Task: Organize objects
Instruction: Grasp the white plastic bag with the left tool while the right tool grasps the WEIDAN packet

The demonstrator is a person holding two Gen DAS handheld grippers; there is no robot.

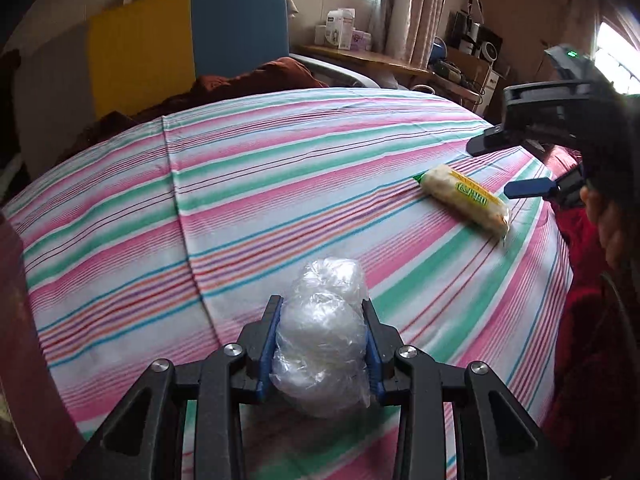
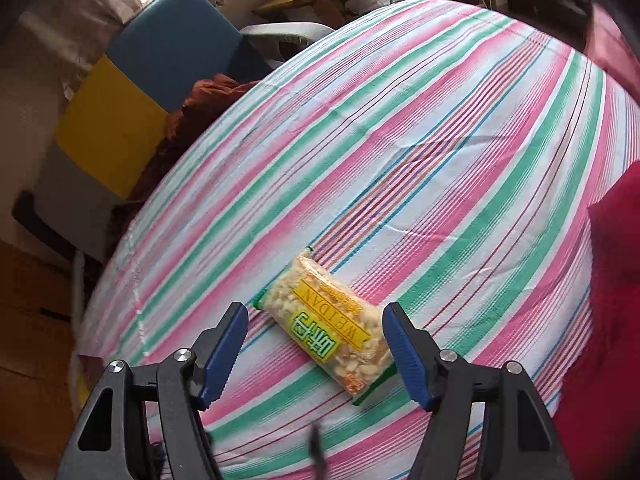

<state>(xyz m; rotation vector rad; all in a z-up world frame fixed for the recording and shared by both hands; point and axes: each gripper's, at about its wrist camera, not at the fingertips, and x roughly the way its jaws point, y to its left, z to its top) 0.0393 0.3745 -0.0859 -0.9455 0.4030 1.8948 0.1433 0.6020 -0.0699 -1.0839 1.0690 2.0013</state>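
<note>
Clamping a clear plastic-wrapped bundle (image 1: 320, 344) at lower centre, the left gripper (image 1: 322, 320) appears only in its own view; the right gripper (image 2: 316, 332) hangs open around the snack packet (image 2: 332, 328), lying diagonally upper-left to lower-right on the striped cloth (image 2: 400, 140)

One clear plastic-wrapped bundle (image 1: 322, 344). One snack packet (image 2: 334, 326), yellow-green label. One striped sheet (image 1: 280, 184). Two grippers: left gripper (image 1: 324, 312), right gripper (image 2: 316, 320). Several boxes (image 1: 340, 30) on far shelf, count unclear.
</note>
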